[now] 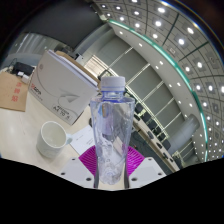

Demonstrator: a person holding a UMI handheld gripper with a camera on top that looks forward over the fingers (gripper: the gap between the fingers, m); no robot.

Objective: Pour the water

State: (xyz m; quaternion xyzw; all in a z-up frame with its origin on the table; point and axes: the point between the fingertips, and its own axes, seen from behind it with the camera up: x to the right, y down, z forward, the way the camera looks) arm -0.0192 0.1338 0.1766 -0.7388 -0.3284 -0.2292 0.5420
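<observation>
The water bottle (110, 125) stands upright between the fingers of the tool (112, 160), clear plastic with a white cap (114, 84) still on it. Both magenta pads (96, 160) press against its lower body, one at each side, so the tool is pinching the bottle. The bottle's base is hidden behind the fingers (whether it rests on anything cannot be told). Just to the left of the tool, near the bottle, a white paper cup (52, 138) stands upright on the pale desk (25, 150), apart from the bottle. Beyond the cup, farther left of the tool, lies a large white box (62, 78) with a brown cardboard piece (14, 92) beside it. Beyond the bottle rises a ceiling with rows of round lights (165, 45).
</observation>
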